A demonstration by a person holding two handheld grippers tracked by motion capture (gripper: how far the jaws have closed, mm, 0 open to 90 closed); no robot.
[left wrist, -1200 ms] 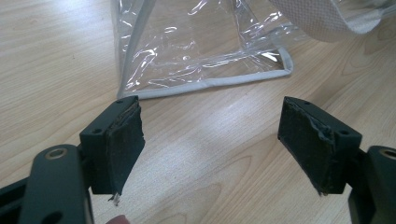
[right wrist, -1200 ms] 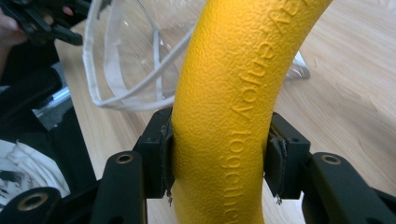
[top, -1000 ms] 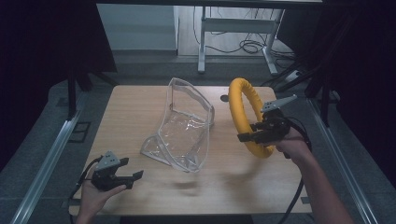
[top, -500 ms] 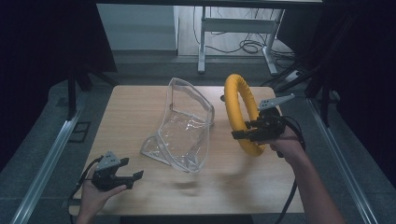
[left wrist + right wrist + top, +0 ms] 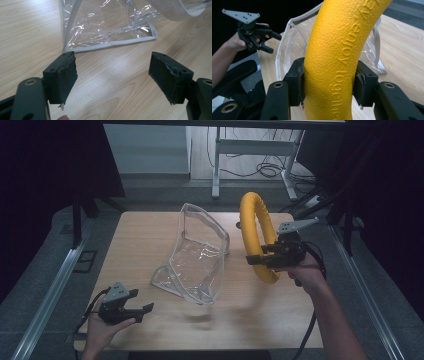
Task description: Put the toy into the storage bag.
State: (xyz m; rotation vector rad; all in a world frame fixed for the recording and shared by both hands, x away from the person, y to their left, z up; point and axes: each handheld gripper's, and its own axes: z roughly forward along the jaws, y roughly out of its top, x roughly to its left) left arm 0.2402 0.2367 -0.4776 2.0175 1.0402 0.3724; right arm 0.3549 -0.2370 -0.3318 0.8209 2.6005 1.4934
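Observation:
A yellow foam ring [image 5: 251, 217] with embossed lettering stands upright in the air over the table's right side. My right gripper [image 5: 260, 259] is shut on its lower part; in the right gripper view both pads press the ring [image 5: 337, 50] from either side. A clear plastic bag [image 5: 197, 255] with pale trim stands open in the middle of the table, just left of the ring. My left gripper [image 5: 145, 312] is open at the front left, held low by a hand. Its jaws [image 5: 112, 75] stand wide apart over bare wood, short of the bag's hem [image 5: 110, 43].
The wooden table [image 5: 150, 230] has free surface in front of and behind the bag. Beyond its far edge stand metal desk legs [image 5: 216, 165] and floor cables [image 5: 265, 170]. Dark frames flank both sides. The left gripper [image 5: 268, 42] shows far off in the right gripper view.
My right gripper has carried the ring a little to the left, nearer the bag, and the ring now shows more edge-on. The left gripper and the bag have stayed put.

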